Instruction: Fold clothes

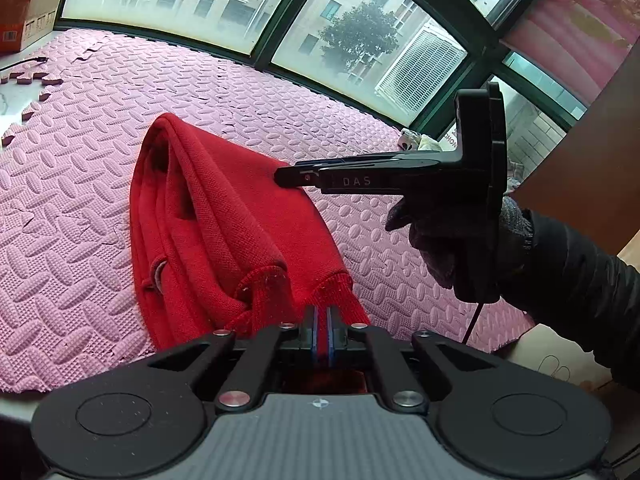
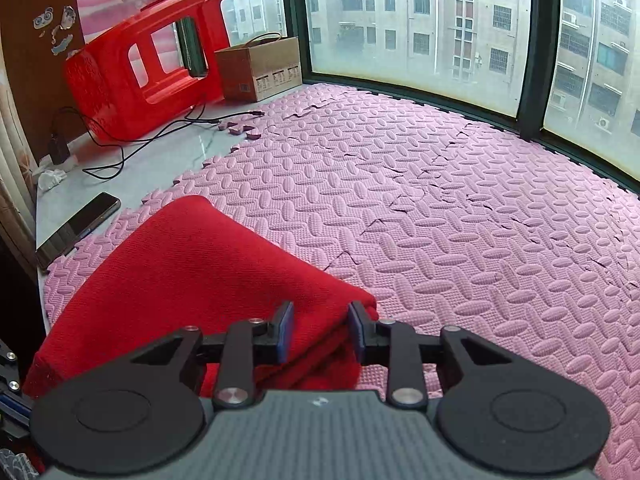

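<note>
A red knitted sweater (image 1: 224, 220) lies folded in a long bundle on the pink foam mat (image 1: 80, 184). My left gripper (image 1: 322, 320) is shut on its ribbed hem at the near end, and red cloth shows between the blue pads. A gloved hand holds my right gripper (image 1: 280, 176) from the right, with its tips against the sweater's right edge. In the right wrist view the right gripper (image 2: 320, 332) is open. A folded corner of the sweater (image 2: 192, 272) sits between its two blue pads (image 2: 286, 330).
A red plastic stool (image 2: 140, 60) lies tipped over beside a cardboard box (image 2: 260, 68) at the back left. Black cables (image 2: 160, 128) and a phone (image 2: 80, 224) lie on the bare white sill. Windows (image 2: 420, 20) bound the far side. A brown wooden panel (image 1: 592, 152) stands at the right.
</note>
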Action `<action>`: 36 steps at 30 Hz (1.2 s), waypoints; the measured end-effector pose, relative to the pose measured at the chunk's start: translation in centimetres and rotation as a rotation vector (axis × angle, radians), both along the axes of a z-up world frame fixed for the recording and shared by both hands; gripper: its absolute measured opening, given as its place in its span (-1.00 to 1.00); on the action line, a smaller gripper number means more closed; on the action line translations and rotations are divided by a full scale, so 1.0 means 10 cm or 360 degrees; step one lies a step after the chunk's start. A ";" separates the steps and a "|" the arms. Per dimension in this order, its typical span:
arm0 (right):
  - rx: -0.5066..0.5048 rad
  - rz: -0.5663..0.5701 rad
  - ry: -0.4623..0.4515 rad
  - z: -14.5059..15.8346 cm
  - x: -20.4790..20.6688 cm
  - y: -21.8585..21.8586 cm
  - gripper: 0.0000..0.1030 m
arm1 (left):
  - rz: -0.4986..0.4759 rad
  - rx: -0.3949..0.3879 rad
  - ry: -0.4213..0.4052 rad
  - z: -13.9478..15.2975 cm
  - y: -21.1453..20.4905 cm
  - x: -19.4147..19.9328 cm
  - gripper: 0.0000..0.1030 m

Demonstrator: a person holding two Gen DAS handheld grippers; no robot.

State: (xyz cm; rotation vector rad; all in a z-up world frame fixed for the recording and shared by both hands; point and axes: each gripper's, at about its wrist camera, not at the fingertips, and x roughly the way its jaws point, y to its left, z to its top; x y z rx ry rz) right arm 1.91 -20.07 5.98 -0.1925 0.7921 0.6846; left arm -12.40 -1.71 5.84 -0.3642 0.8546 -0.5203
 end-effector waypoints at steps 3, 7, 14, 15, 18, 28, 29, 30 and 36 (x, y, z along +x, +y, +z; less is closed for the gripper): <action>0.0037 0.0052 -0.0010 0.14 -0.05 0.03 -0.40 | -0.0008 -0.0005 0.0006 -0.01 0.00 0.01 -0.89; 0.0113 0.0295 0.0039 0.23 -0.13 0.37 -0.36 | 0.0001 -0.0017 0.0011 -0.02 0.01 0.00 -0.89; -0.0007 0.0512 0.0013 0.09 -0.26 0.85 -0.36 | 0.0012 -0.0029 -0.0004 0.01 0.06 -0.06 -0.87; 0.0037 0.0490 0.0038 0.13 -0.22 0.80 -0.34 | 0.0006 -0.0037 -0.0021 0.04 0.10 -0.09 -0.76; 0.0131 0.0418 0.0084 0.24 -0.04 0.63 0.00 | -0.0009 -0.0048 -0.0078 0.14 0.23 -0.22 -0.40; 0.0171 0.0122 0.0371 -0.03 0.84 0.33 0.17 | -0.0032 0.0205 -0.0031 0.06 0.39 -0.50 0.05; 0.0164 0.0107 0.0420 -0.12 0.91 0.31 0.20 | -0.0033 0.0220 -0.0010 0.03 0.39 -0.50 0.08; 0.0162 0.0107 0.0455 -0.17 0.96 0.30 0.23 | -0.0036 0.0234 0.0007 -0.01 0.39 -0.50 0.10; 0.0164 0.0117 0.0549 -0.27 1.10 0.28 0.32 | -0.0131 0.0342 0.0026 -0.16 0.18 -0.46 0.20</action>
